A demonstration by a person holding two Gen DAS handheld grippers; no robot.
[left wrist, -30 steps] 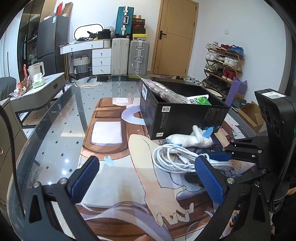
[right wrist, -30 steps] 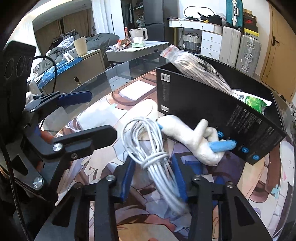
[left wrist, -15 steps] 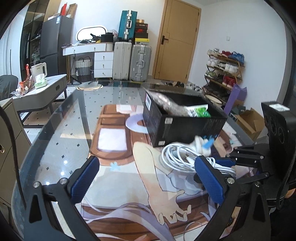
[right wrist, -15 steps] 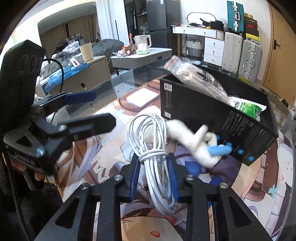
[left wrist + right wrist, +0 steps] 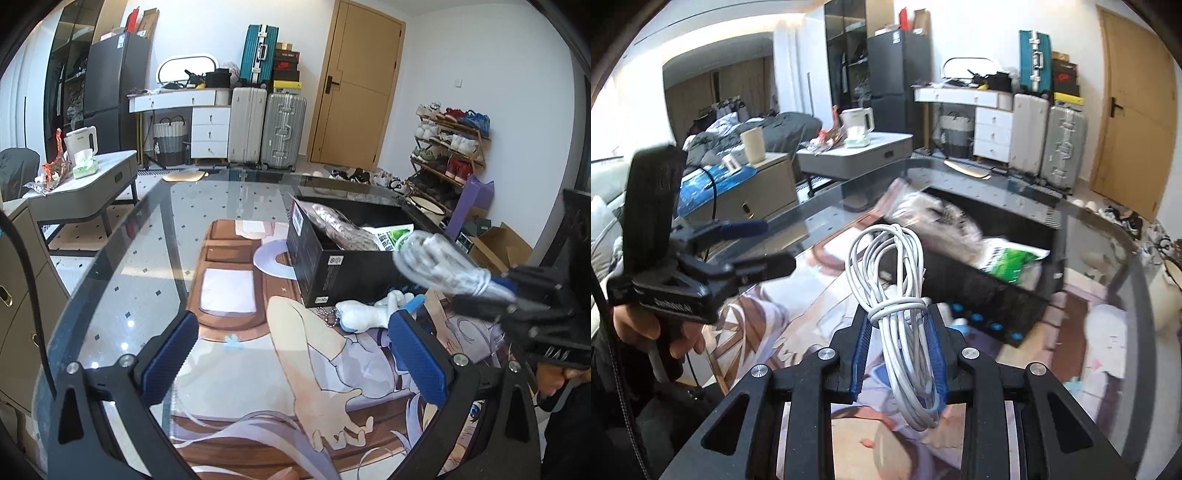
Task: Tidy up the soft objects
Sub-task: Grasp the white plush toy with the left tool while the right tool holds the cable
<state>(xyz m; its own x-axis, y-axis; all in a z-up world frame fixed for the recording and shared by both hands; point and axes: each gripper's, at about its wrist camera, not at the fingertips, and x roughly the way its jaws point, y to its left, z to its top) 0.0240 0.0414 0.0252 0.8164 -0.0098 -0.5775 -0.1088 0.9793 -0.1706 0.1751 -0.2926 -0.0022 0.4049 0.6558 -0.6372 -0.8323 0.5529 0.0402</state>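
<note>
My right gripper [image 5: 899,350] is shut on a coiled white cable [image 5: 894,280] and holds it in the air beside the black box [image 5: 982,288]. In the left wrist view the cable [image 5: 436,264] hangs blurred over the near right corner of the black box [image 5: 351,273]. A white plush toy [image 5: 365,314] with blue parts lies on the mat against the box's front. My left gripper [image 5: 291,347] is open and empty above the mat, short of the plush toy. It also shows in the right wrist view [image 5: 753,245].
The box holds a clear bag of grey material [image 5: 343,229] and a green-and-white packet [image 5: 391,234]. A printed mat [image 5: 258,362] covers the glass table [image 5: 122,266]. Suitcases [image 5: 266,125], a shoe rack [image 5: 447,147] and a side table [image 5: 85,181] stand beyond.
My right gripper closed on the cable, lifted it off the mat and carried it up toward the box. The plush toy now lies uncovered. The left gripper rose and drew back slightly.
</note>
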